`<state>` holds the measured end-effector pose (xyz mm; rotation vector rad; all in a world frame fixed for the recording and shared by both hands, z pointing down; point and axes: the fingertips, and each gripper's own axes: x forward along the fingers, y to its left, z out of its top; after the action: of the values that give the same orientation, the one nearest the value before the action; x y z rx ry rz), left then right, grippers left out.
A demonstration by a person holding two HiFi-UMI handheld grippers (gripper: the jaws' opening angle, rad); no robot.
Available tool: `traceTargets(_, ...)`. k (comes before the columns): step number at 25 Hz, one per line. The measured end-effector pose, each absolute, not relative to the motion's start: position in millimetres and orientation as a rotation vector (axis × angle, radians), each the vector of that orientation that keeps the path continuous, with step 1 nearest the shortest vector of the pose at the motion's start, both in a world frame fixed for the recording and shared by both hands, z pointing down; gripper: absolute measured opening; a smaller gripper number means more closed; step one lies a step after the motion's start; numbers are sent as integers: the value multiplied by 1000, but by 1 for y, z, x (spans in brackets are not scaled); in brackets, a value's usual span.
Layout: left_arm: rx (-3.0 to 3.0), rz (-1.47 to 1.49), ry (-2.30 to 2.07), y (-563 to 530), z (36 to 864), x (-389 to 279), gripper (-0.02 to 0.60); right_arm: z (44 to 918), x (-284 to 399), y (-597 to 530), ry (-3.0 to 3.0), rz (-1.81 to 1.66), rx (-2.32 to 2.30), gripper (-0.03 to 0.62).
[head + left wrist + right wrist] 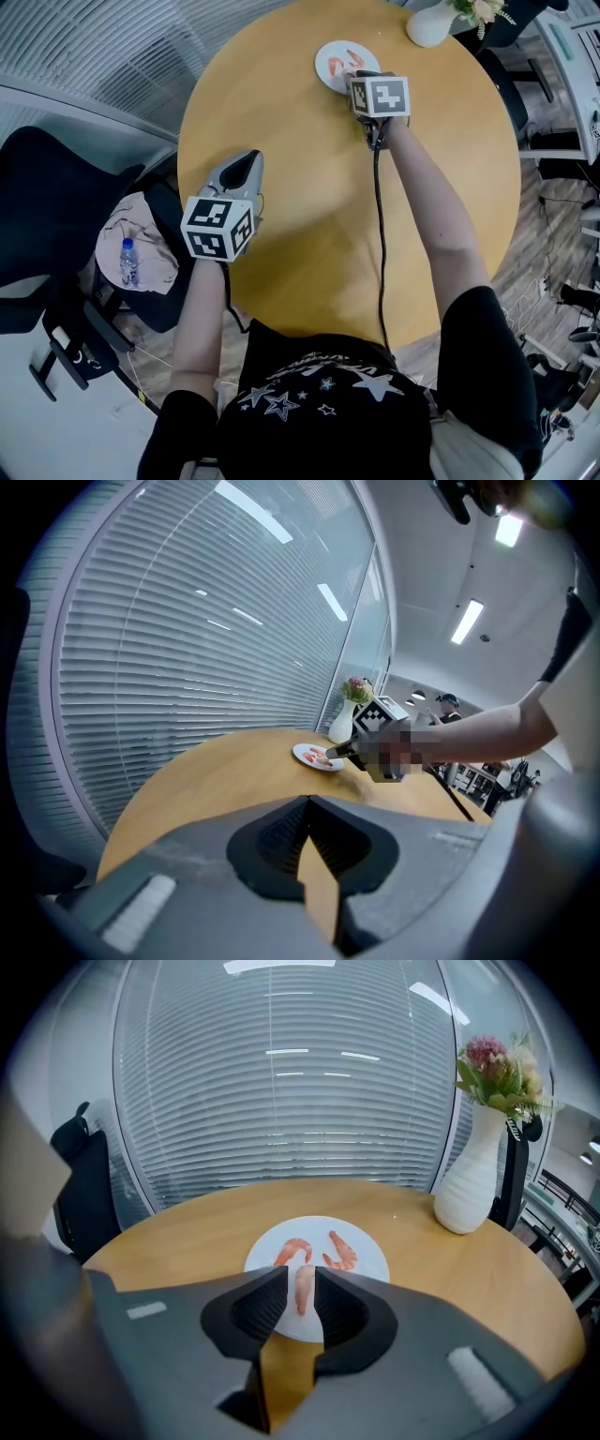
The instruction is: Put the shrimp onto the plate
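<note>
Right gripper point(298, 1288) fingers narrowly pinch a likely soft, light, slippery shrimp point(305, 1293) mid-body over the plate point(370, 1262); left gripper point(307, 803) closed, empty.

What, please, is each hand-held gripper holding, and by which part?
Right hand-held gripper: a shrimp, across its body, over the plate. Left hand-held gripper: nothing, shut.

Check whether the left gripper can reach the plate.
Probably, at its left side: bare tabletop lies between the left gripper and the plate, but the right gripper, holding a shrimp, covers its near edge.
</note>
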<state>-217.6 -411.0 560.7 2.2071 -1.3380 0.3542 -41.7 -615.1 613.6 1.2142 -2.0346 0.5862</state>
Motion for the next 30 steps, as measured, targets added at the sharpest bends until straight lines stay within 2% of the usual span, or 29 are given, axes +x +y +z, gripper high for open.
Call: traceTargets(30, 2331, 286, -1399, -307, 453, -150, 2, 476, 6, -492, -2267, 610, 1251, 83)
